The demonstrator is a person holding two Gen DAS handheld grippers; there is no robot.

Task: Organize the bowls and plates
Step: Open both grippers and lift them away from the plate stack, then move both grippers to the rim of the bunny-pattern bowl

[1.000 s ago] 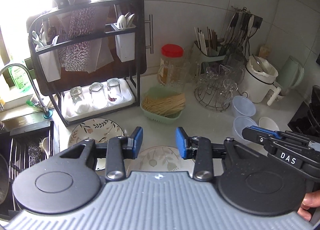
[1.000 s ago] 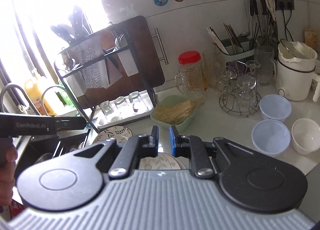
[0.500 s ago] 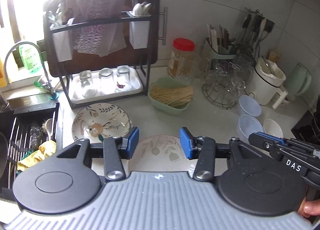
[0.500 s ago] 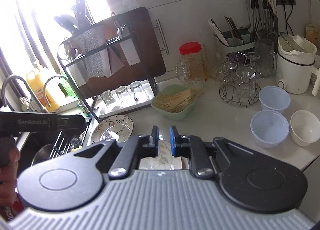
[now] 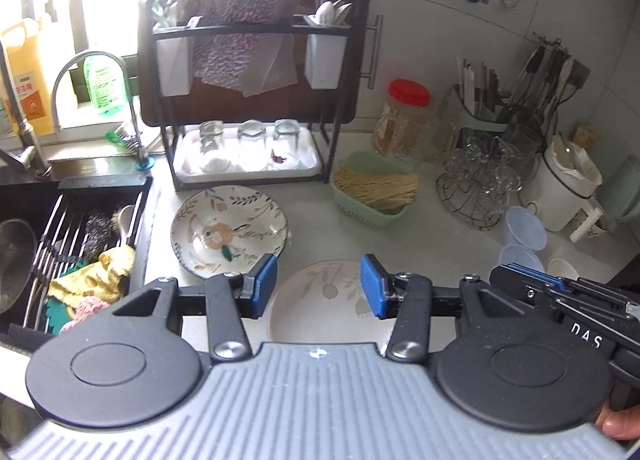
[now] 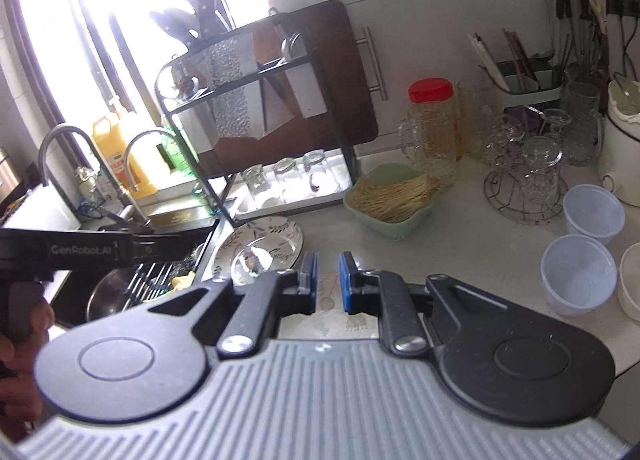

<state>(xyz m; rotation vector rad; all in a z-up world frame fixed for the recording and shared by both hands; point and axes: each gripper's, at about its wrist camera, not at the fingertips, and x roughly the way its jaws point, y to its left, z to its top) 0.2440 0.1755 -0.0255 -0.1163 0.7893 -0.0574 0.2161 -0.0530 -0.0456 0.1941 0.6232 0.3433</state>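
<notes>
Kitchen counter seen from two handheld grippers, w/ a sink at left and a black dish rack [image 5: 256, 72] at the back.

Left gripper [image 5: 318, 286]: blue pads spread apart, nothing between them; it is held above a pale floral plate [image 5: 320, 300] lying flat on the counter, near the front edge. Just beyond it to the left, a second floral plate [image 5: 230, 230] w/ an orange flower is seen lying flat beside the sink; the two look close, contact can't be told.

Right gripper [image 6: 328, 284]: pads brought nearly together w/ a thin gap, nothing pinched; the same near plate is partly visible through that gap. The far plate [image 6: 258, 248] is seen past its left finger.

At right, two translucent plastic bowls [image 6: 578, 274] and part of a white bowl [image 6: 632, 280] are set close together, well apart from the plates. A green basket of sticks [image 6: 390, 200] sits between the groups.

Handling, as judged: the plates look like glazed ceramic – stiff, fairly heavy, slick, chip-prone. Being flat on the counter, they offer only the rim; it should be pinched at the raised edge, one pad under the lip, and tilted up before lifting. The plastic bowls are prob. light and a bit flexible; the wall at the rim can be taken, w/ light squeeze. The white bowl is likely ceramic, so its rim should be gripped firmly and nested gently.
</notes>
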